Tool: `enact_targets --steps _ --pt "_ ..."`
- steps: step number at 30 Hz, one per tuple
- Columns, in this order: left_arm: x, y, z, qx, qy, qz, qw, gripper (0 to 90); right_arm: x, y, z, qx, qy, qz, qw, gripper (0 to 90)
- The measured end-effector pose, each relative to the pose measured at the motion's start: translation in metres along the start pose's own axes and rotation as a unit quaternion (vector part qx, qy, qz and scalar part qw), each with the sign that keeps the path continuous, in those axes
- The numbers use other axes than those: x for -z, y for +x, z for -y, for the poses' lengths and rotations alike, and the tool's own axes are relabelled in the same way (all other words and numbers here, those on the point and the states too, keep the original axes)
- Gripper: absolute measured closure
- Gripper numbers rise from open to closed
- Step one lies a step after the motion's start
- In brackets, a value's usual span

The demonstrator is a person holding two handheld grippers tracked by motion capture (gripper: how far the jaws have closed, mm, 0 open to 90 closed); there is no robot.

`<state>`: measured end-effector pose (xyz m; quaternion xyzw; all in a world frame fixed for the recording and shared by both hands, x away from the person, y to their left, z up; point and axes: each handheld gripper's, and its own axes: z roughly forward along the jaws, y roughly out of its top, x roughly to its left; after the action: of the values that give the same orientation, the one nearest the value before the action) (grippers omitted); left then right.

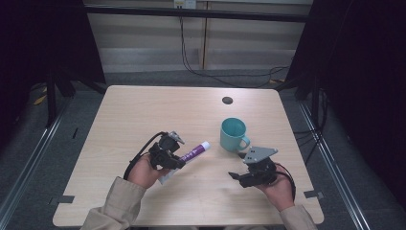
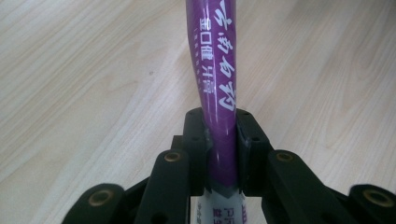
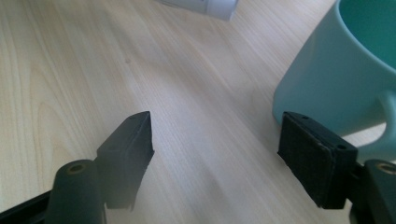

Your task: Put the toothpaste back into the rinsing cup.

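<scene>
A recording lab or test bay around my bench, my pale square wooden table (image 1: 143, 110) standing alone on grey carpet (image 1: 143, 79), black curtains (image 1: 368, 72) at both sides, black cables (image 1: 201, 72) trailing behind, dark metal frame rails (image 1: 28, 163) along the floor.

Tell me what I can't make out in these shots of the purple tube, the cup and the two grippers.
- Tube: left gripper view, cap end cut off by the top edge; print too small in the high view.
- Left gripper: high view, jaw tips hidden against the tube.
- Teal cup: right gripper view, rim and handle cut off by the right edge.
</scene>
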<state>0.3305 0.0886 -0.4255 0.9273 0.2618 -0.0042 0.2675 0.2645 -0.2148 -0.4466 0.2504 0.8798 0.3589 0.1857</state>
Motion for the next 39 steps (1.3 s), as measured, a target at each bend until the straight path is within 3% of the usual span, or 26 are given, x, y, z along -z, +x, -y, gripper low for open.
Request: enact_targets --steps 2,18,21,24,31,33,39 --pt "-0.001 -0.002 -0.002 -0.005 0.003 0.003 1.0000 77.2 -0.002 0.000 -0.006 0.023 0.004 -0.005 0.9997 26.5" --pt "-0.007 -0.017 -0.018 -0.038 0.020 0.033 0.9985 77.2 -0.006 -0.001 -0.025 0.091 0.011 -0.023 0.9955 27.7" --pt "-0.008 -0.019 -0.020 -0.043 0.025 0.038 0.9980 77.2 -0.007 0.000 -0.031 0.106 0.018 -0.026 0.9938 27.5" --pt "-0.013 -0.021 -0.021 -0.044 0.029 0.042 0.9977 77.2 -0.009 0.001 -0.037 0.134 0.029 -0.031 0.9901 27.3" --pt "-0.015 -0.025 -0.023 -0.052 0.029 0.054 0.9968 77.2 -0.008 -0.002 -0.043 0.156 0.031 -0.047 0.9862 27.1" --pt "-0.016 -0.027 -0.026 -0.057 0.031 0.056 0.9963 77.2 -0.010 -0.002 -0.045 0.171 0.039 -0.048 0.9833 27.3" --pt "-0.019 -0.029 -0.029 -0.064 0.031 0.061 0.9956 77.2 -0.013 -0.004 -0.047 0.181 0.058 -0.059 0.9801 29.0"
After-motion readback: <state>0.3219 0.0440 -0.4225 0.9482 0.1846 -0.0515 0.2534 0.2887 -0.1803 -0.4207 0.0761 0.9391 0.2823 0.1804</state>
